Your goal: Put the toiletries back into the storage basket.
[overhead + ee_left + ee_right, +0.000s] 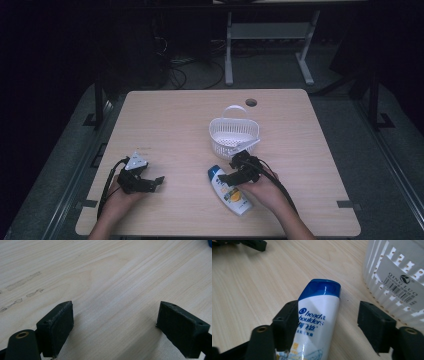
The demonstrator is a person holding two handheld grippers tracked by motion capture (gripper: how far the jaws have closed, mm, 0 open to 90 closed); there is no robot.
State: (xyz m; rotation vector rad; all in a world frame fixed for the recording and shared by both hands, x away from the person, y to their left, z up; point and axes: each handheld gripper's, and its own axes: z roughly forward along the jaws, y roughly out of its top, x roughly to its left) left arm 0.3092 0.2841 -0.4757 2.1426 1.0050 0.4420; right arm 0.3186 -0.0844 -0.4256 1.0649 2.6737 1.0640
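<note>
A: Where's the shampoo bottle point(229, 190) right now?

B: Lying flat on the counter point(170, 125), at about five o'clock from its middle, blue cap pointing toward eleven. The white basket point(233, 136) sits just beyond the cap, at about one o'clock from the bottle, near but apart from it.

A: And the right hand-held gripper point(239, 170)?

B: Low over the bottle's cap end. In the right gripper view its jaws stand apart around the bottle point(317, 322): one pad is against the bottle's left flank or just in front of it, the other stands well clear on the basket point(397, 277) side. So it's spread, not clamped on anything.

A: So which step is that?

B: I'd judge it's either lining up a grasp or has the bottle merely bracketed. The basket looks empty, so the likely job is getting the bottle into it, and that hasn't been done.

A: What would the next move need?

B: Centre the jaws across the bottle's body, close until both pads press, then lift and carry toward one o'clock, clearing the basket's rim and handle. The bottle is smooth and rounded, so an off-centre pinch could let it squirt out.

A: The left hand-held gripper point(146, 181)?

B: At about seven o'clock on the counter, jaws wide, nothing between them but bare wood point(105, 277).
</note>
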